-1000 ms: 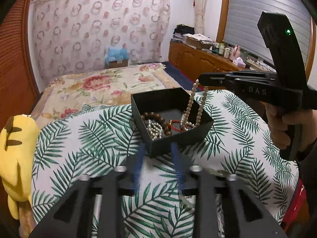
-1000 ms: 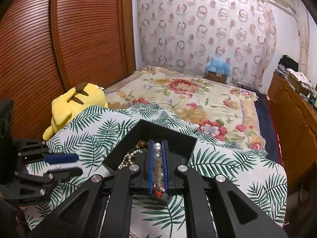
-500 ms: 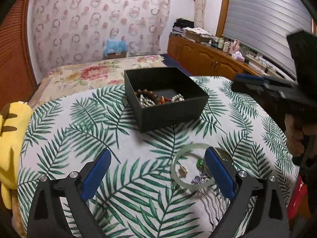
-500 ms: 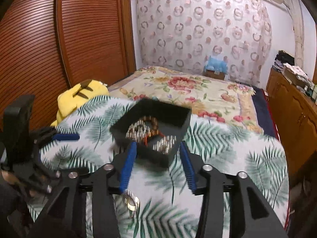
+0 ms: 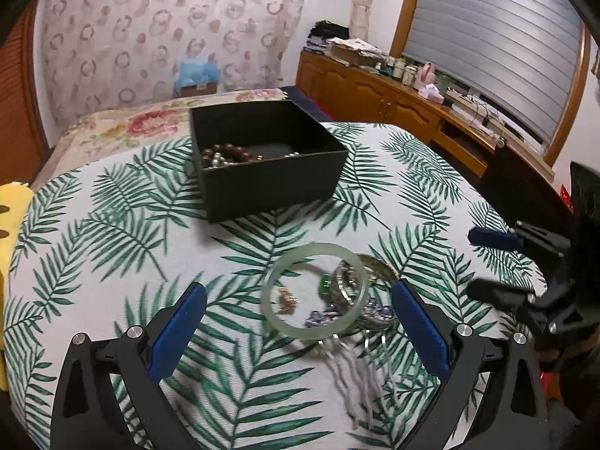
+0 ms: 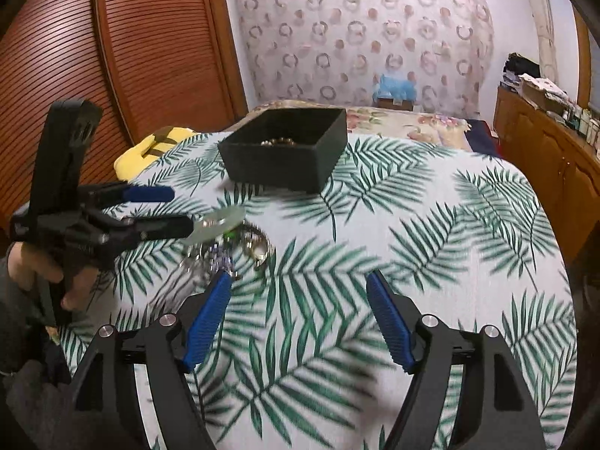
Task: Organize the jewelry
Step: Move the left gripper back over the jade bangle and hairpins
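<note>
Comparing against the views a second before, the pearl strand formerly clamped by the right gripper (image 6: 298, 318) was found deposited in the black box (image 5: 270, 180), beside the brown bead bracelet (image 5: 228, 152). Both sets of fingers were now spread wide and empty. The left gripper (image 5: 298, 332) had been withdrawn from the box and was positioned over the remaining pile: a pale green bangle (image 5: 315, 290), a metal bangle (image 6: 257, 249) and small pieces on the leaf-print tabletop (image 5: 112, 247). One transfer was judged complete; the bangle appeared the next candidate.
</note>
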